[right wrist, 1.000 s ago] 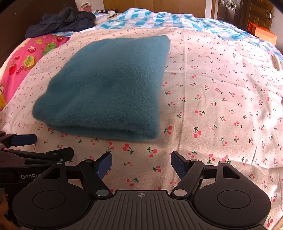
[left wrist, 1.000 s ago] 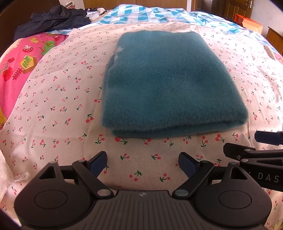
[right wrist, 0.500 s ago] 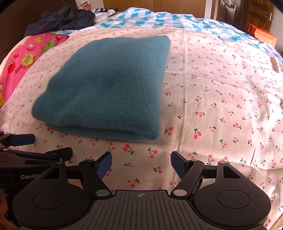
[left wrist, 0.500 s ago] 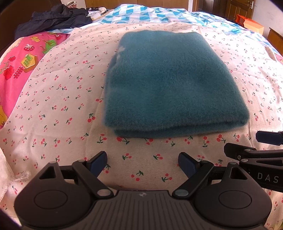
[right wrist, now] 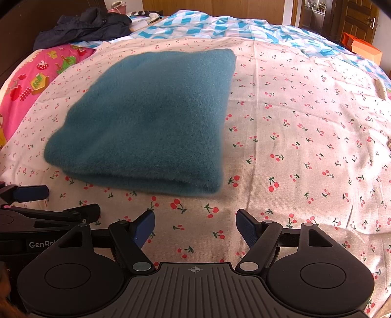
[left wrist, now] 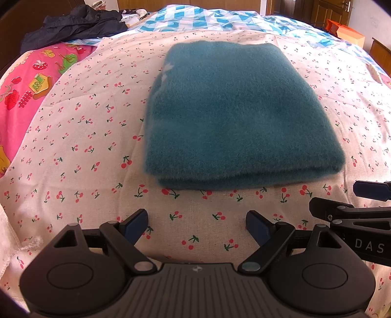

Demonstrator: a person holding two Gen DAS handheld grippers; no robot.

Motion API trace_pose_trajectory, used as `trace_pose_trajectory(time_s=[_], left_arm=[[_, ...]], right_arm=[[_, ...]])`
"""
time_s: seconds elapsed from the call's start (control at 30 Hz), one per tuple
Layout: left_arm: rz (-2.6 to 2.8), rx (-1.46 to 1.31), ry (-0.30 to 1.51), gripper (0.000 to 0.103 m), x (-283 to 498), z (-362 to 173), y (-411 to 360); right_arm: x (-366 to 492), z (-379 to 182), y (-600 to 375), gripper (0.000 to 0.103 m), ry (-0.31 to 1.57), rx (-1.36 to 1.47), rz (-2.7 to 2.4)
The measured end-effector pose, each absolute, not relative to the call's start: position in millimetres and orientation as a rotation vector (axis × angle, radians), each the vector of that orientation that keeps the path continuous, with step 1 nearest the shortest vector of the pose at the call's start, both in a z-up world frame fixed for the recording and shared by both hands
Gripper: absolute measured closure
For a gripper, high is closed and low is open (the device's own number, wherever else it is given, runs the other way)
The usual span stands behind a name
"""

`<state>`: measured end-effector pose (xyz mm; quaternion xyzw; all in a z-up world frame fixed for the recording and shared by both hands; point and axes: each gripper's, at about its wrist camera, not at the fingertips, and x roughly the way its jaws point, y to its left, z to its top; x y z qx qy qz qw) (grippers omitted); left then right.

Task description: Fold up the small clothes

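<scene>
A fuzzy teal garment [left wrist: 234, 115] lies folded into a thick rectangle on the cherry-print sheet [left wrist: 85, 146]; in the right wrist view the same garment [right wrist: 151, 122] sits to the left of centre. My left gripper [left wrist: 196, 225] hovers just short of its near folded edge, open, with only sheet between the blue pads. My right gripper [right wrist: 195, 226] is also open and empty, near the garment's front right corner. Each gripper shows at the other view's edge: the right one [left wrist: 352, 203] beside my left, the left one [right wrist: 51, 208] beside my right.
A dark jacket [left wrist: 73, 24] is heaped at the far left of the bed. A pink cartoon-print cover [left wrist: 22, 93] lies along the left side, and a blue-and-white checked quilt [left wrist: 220, 19] lies behind. An orange box [right wrist: 361, 49] stands beyond the bed at far right.
</scene>
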<state>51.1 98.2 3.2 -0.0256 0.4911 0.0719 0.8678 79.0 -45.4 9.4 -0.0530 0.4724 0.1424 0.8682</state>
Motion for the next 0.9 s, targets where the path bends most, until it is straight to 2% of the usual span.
trace_pose_trajectory(time_s=[0.9], left_arm=[[0.153,-0.065,1.034,0.013,50.7,2.5,100.9]], right_arm=[[80.0,8.1,-43.5,0.029,0.989,-0.113,0.299]])
